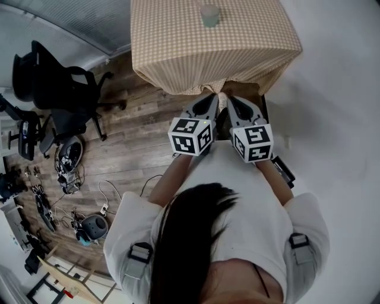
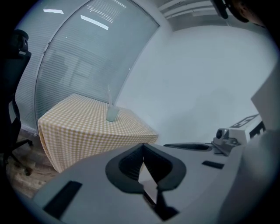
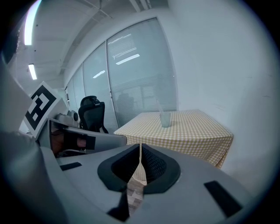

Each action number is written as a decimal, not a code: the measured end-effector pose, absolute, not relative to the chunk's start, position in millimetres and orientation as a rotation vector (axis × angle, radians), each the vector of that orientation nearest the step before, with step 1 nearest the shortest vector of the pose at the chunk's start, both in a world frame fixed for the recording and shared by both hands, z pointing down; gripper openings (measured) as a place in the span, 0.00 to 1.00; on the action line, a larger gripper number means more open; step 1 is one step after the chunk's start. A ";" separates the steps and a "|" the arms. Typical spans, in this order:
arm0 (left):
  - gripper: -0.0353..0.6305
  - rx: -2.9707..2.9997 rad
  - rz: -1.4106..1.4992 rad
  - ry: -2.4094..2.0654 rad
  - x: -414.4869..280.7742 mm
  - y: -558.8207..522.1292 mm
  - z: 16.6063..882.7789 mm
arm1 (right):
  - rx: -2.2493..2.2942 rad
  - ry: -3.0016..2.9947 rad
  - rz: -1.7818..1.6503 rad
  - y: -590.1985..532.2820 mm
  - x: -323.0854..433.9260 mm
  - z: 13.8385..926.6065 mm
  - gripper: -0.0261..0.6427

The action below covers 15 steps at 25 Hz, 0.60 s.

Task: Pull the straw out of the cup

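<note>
A translucent cup stands on the table with the yellow checked cloth, far ahead of both grippers. A thin clear straw rises out of the cup; the right gripper view shows the same cup and straw faintly. My left gripper and right gripper are held side by side in front of the person's chest, short of the table's near edge. The left gripper's jaw tips meet with nothing between them. The right gripper's jaws are likewise shut and empty.
Black office chairs stand to the left on the wooden floor, with cables and gear scattered beyond. A white wall runs along the right of the table. A glass partition with blinds stands behind the table.
</note>
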<state>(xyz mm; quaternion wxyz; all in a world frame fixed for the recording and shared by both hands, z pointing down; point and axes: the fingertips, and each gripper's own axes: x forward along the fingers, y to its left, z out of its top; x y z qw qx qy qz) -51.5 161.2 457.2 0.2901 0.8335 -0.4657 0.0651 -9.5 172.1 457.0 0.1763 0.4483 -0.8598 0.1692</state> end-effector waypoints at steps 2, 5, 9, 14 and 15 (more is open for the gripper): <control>0.06 2.210 0.173 -1.256 -54.5 160.8 459.3 | 1.264 -2.440 0.477 170.8 -10.7 457.8 0.10; 0.06 2.190 0.149 -1.283 -62.4 158.2 459.6 | 1.265 -2.441 0.492 166.6 -11.8 460.4 0.09; 0.06 2.173 0.146 -1.308 -70.4 152.0 459.0 | 1.241 -2.447 0.468 161.1 -19.4 458.1 0.10; 0.07 2.165 0.166 -1.322 -68.8 143.0 463.7 | 1.235 -2.453 0.453 152.1 -18.2 459.7 0.09; 0.06 2.162 0.165 -1.324 -68.8 139.5 464.2 | 1.234 -2.453 0.451 148.6 -17.9 459.9 0.09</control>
